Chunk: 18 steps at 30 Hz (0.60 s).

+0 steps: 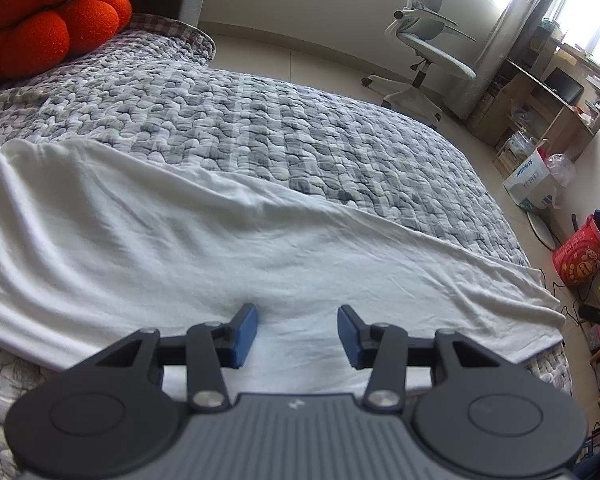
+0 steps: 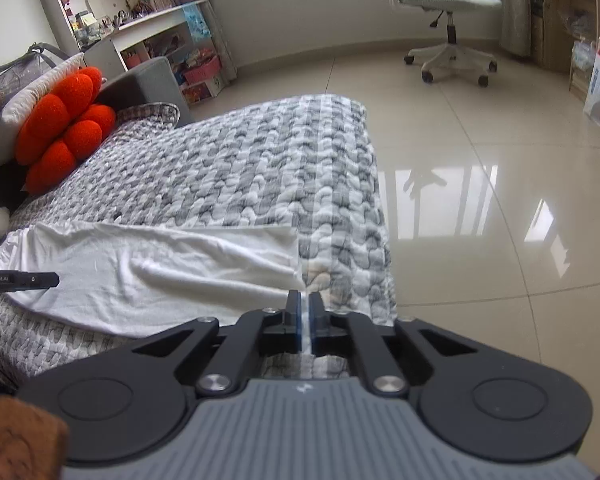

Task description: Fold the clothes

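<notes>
White cloth lies spread flat across bed, on grey quilt, near the bed's front edge, with some wrinkles. Left tool hovers over cloth, jaws apart, nothing between the blue pads. Right tool at cloth's corner by the bed edge, jaws nearly closed, thin white strip of cloth pinched between pads. Orange cushion at bed head. Office chair on tiled floor beyond.

Orange cushion, office chair (grey).
</notes>
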Each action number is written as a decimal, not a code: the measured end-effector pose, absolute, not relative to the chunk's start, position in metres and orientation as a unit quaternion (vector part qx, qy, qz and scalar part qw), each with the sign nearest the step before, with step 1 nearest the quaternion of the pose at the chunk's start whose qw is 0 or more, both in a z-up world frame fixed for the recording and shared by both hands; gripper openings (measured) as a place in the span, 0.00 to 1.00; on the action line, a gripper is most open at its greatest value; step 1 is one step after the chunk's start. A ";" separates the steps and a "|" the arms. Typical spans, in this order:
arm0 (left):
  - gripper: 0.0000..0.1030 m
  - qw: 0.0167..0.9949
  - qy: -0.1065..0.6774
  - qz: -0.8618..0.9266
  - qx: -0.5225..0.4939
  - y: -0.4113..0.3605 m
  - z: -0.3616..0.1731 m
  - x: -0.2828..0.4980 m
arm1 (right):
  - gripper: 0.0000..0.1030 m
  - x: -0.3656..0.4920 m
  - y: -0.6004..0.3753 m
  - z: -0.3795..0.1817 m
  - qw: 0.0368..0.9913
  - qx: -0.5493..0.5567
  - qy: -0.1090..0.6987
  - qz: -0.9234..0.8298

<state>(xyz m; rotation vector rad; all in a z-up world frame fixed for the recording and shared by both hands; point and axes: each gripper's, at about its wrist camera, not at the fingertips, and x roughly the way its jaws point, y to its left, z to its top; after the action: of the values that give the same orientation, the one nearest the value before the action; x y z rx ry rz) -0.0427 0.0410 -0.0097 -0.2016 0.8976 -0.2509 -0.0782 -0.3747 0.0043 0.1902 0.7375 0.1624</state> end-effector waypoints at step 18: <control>0.46 0.889 0.430 -0.132 -0.079 0.040 -0.010 -0.044 | 0.28 -0.039 -0.307 -0.029 0.918 -0.099 0.367 0.110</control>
<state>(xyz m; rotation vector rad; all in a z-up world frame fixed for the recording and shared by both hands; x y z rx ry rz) -0.0436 0.0398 -0.0104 -0.1642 0.8938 -0.2752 -0.0394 -0.3072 -0.0286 -0.2028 0.7544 0.2270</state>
